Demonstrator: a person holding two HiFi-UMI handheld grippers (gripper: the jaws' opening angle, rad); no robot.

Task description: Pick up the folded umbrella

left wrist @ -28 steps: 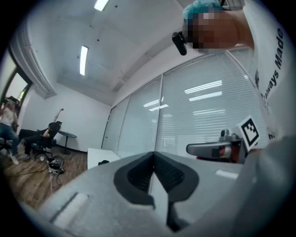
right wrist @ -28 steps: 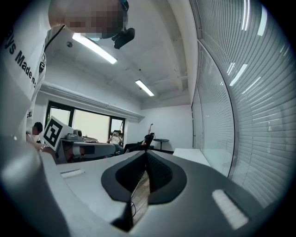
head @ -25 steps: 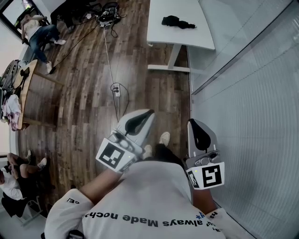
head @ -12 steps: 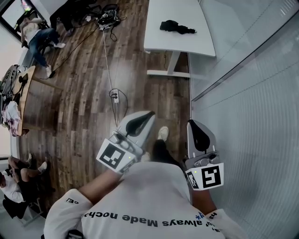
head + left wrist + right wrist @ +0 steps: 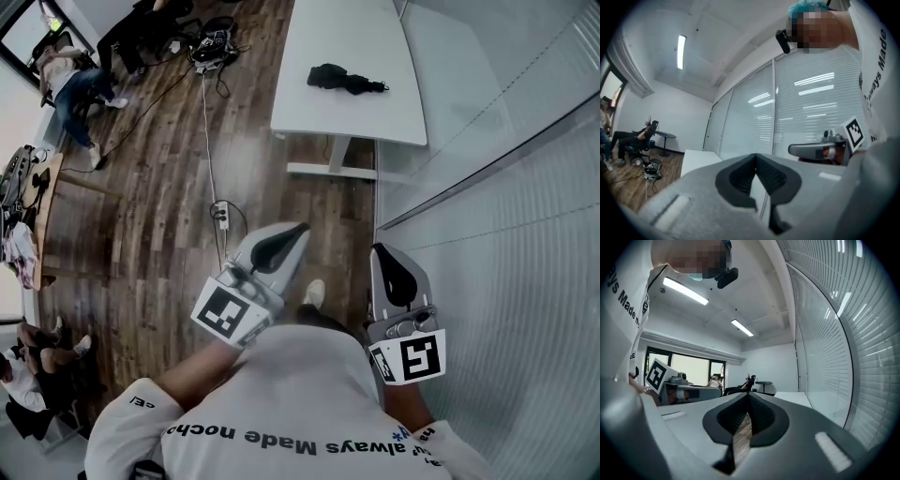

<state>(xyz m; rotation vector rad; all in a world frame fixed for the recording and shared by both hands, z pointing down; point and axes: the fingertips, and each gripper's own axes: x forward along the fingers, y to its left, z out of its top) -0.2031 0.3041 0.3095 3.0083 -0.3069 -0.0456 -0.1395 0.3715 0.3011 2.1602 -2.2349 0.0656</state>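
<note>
Far-off folded umbrella (image 5: pixel 343 80), too small for detail.

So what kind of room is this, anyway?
Probably an office or workroom: a white rectangular desk, a glass partition wall with slatted blinds, and people seated on chairs over a dark wood-plank floor.

1. Bare wooden floor (image 5: pixel 309 202) is lying open at frame centre, leading up to the white table (image 5: pixel 375 117).
2. The tabletop is lying bare all round the folded umbrella (image 5: pixel 342 79).
3. A glass wall (image 5: pixel 497 234) is closing off the whole right side.
4. A cable (image 5: pixel 207 141) and power strip (image 5: pixel 222 215) are trailing over the floor left of centre.
5. The table's foot bar (image 5: pixel 330 171) is blocking the low way under its near edge.
6. People (image 5: pixel 73 80) and a wooden desk (image 5: pixel 54 169) are crowding the left edge.
</note>
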